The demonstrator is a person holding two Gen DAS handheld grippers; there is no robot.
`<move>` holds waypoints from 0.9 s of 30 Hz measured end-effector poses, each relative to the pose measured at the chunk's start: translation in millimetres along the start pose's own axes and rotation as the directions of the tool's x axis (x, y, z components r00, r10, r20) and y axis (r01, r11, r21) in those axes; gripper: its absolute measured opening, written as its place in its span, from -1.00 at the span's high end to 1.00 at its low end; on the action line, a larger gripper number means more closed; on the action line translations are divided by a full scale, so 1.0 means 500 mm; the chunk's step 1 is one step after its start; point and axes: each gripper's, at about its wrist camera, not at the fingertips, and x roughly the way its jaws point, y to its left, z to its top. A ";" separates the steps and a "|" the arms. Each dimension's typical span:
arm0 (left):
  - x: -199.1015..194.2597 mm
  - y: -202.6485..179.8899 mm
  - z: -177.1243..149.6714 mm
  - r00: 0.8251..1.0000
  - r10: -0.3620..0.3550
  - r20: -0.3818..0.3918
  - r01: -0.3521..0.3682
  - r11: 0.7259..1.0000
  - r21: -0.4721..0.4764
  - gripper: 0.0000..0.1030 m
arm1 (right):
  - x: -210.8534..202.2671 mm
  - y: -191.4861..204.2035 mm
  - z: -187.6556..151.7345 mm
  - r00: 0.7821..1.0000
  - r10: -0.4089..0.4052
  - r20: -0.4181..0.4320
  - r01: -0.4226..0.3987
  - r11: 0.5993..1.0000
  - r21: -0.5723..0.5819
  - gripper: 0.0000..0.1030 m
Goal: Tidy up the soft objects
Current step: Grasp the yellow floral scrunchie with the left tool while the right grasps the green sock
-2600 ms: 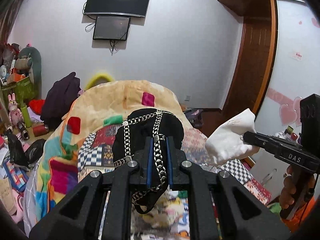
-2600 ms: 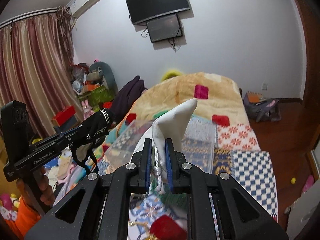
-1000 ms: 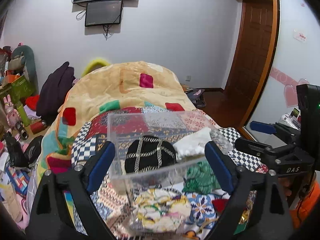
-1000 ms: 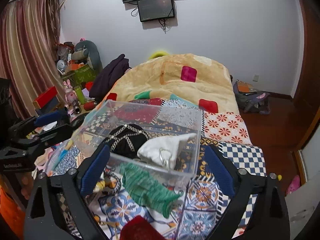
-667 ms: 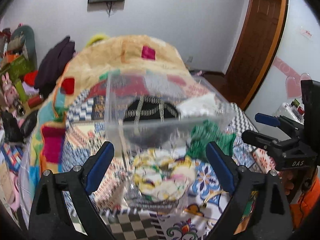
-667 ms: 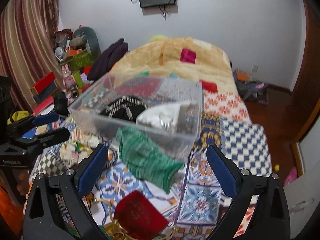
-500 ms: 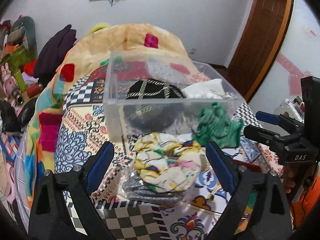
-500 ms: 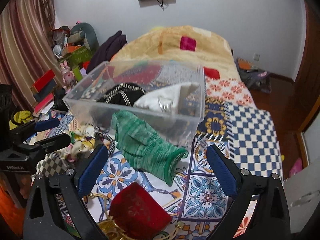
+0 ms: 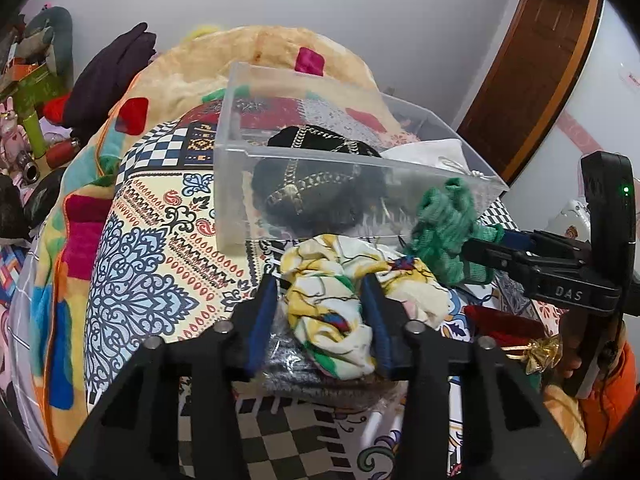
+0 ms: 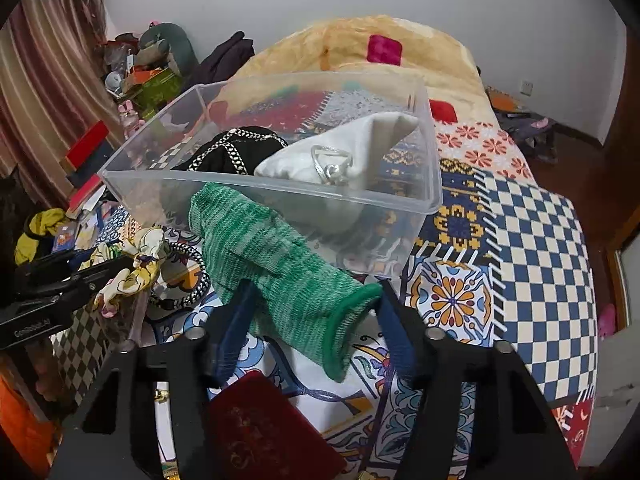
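Observation:
A clear plastic bin (image 9: 240, 156) (image 10: 434, 196) stands on the patterned bedspread. It holds a black pouch with chain trim (image 9: 316, 184) (image 10: 236, 152) and a white pouch (image 10: 352, 152). My left gripper (image 9: 320, 288) is open, its jaws on either side of a yellow floral scrunchie (image 9: 340, 304) (image 10: 140, 268) in front of the bin. My right gripper (image 10: 312, 296) is open, its jaws on either side of a green knit glove (image 10: 280, 272) (image 9: 448, 232). Whether the pads touch these is unclear.
A dark red velvet pouch (image 10: 264, 428) lies under my right gripper. A black-and-white cord (image 10: 188, 280) lies by the scrunchie. A rolled blanket (image 10: 360, 48) lies behind the bin. Cluttered shelves (image 10: 132, 80) stand at the left, a wooden door (image 9: 532, 60) at the right.
Both grippers let go of the black and white pouches into the bin, opened wide, then dropped lower and closed part way around the scrunchie and the green glove.

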 end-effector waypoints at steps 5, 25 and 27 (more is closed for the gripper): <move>-0.016 -0.012 0.003 1.000 0.016 0.027 -0.017 1.000 0.025 0.62 | -0.011 0.003 -0.003 1.000 0.018 0.009 -0.018 1.000 -0.005 0.63; -0.167 -0.039 0.059 0.970 0.014 0.244 -0.028 0.998 0.054 0.71 | -0.161 0.025 0.026 0.975 0.062 0.212 -0.054 0.998 -0.044 0.77; -0.176 -0.040 0.071 0.964 0.011 0.266 -0.027 0.998 0.054 0.71 | -0.178 0.032 0.035 0.969 0.065 0.239 -0.053 0.997 -0.054 0.77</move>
